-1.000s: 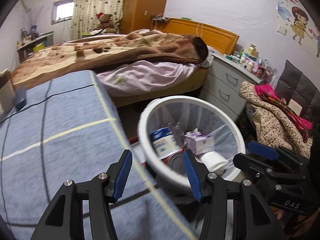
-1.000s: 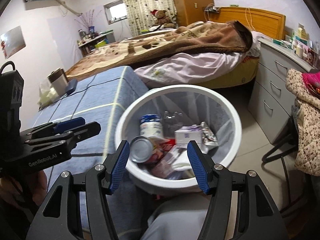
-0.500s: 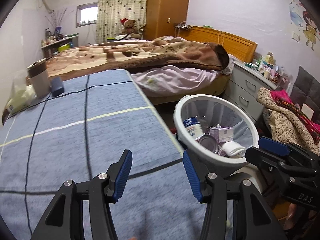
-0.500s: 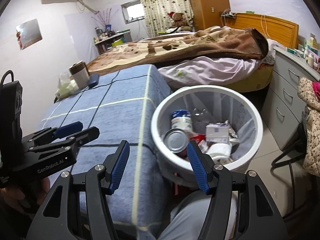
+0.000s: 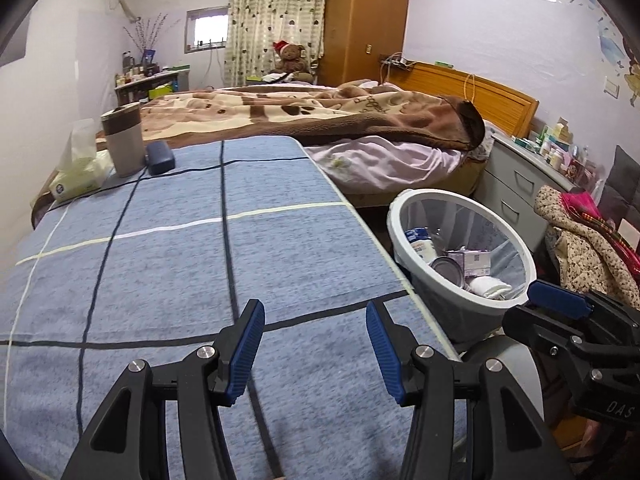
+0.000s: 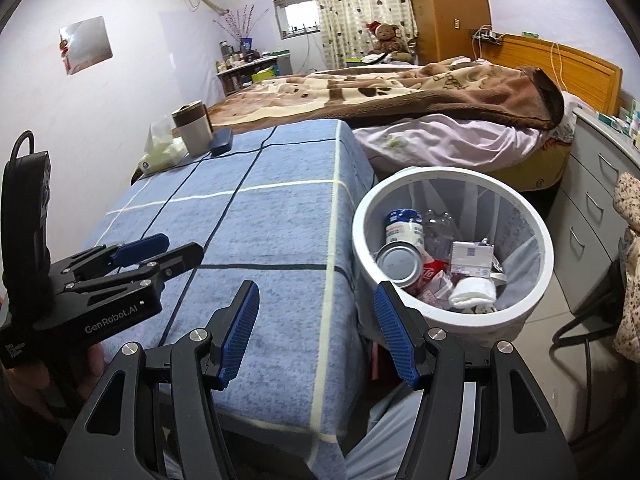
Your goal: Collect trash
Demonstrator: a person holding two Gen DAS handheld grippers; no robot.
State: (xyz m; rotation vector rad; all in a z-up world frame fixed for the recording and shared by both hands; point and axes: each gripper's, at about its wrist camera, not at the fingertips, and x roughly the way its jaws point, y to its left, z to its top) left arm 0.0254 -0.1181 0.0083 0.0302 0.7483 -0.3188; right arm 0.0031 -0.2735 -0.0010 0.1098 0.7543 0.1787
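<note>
A white mesh trash bin (image 6: 532, 216) stands on the floor right of the blue-cloth table (image 6: 276, 216); it also shows in the left wrist view (image 5: 404, 208). Inside lie a tin can (image 6: 398, 262), a blue-labelled tub (image 6: 403, 226), a small box (image 6: 471, 258), a clear bottle and white crumpled paper (image 6: 474, 294). My left gripper (image 5: 314, 346) is open and empty over the table's near part. My right gripper (image 6: 316, 332) is open and empty, over the table's right edge, beside the bin. Each gripper shows in the other's view.
At the table's far left stand a grey-brown cup (image 5: 122, 140), a tissue pack (image 5: 78, 172) and a dark blue case (image 5: 160, 158). Behind is a bed (image 5: 320, 120) with a brown blanket. Grey drawers (image 5: 516, 184) and piled clothes (image 5: 588, 240) are right of the bin.
Both grippers have drawn back and swung left from over the bin to the table. The bin now sits to the right in both views. Both stayed open and empty.
</note>
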